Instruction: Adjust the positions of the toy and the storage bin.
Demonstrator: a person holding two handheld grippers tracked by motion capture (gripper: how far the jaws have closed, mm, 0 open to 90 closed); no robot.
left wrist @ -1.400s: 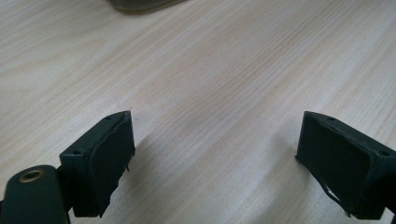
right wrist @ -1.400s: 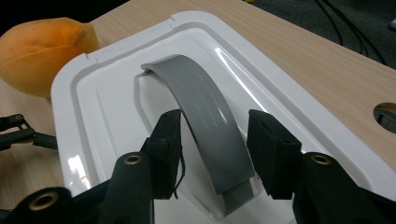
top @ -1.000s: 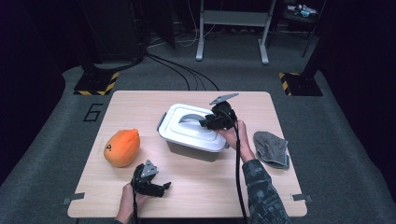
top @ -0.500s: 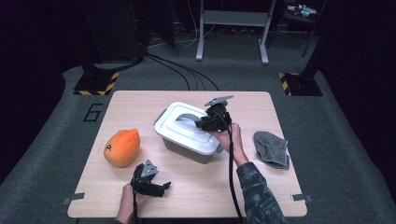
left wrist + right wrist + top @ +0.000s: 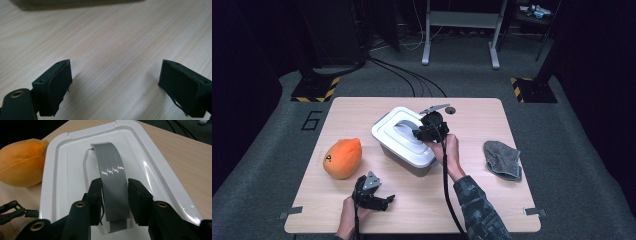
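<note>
In the high view, the white lidded box (image 5: 404, 141) is sitting at the centre of the frame on the wooden surface (image 5: 472, 200), with its lid (image 5: 399, 135) on. The right hand-held gripper (image 5: 418, 133) is gripping the grey handle (image 5: 406, 125) on that lid — so the grasp looks made, while lifting the lid off or carrying the box looks like what is left. An orange plush toy (image 5: 343, 158) is lying at the left of the box, and a grey cloth (image 5: 503, 159) is lying at the right, well apart from it. The left hand-held gripper (image 5: 381, 201) is resting low near the bottom left, apart from everything.

In the left gripper view, the two black jaws are standing wide apart with bare surface (image 5: 112, 50) between them — nothing held or touched. The box's lower edge (image 5: 75, 3) is showing along the top of the frame.

In the right gripper view, the right hand-held gripper (image 5: 115, 196) is clamping the handle (image 5: 112, 182): its jaws have just been closing, and both pads (image 5: 96, 195) are pressing the grey strap's sides, near its lower end. The lid (image 5: 62, 175) is spreading behind, and the toy (image 5: 21, 162) is showing at upper left.
</note>
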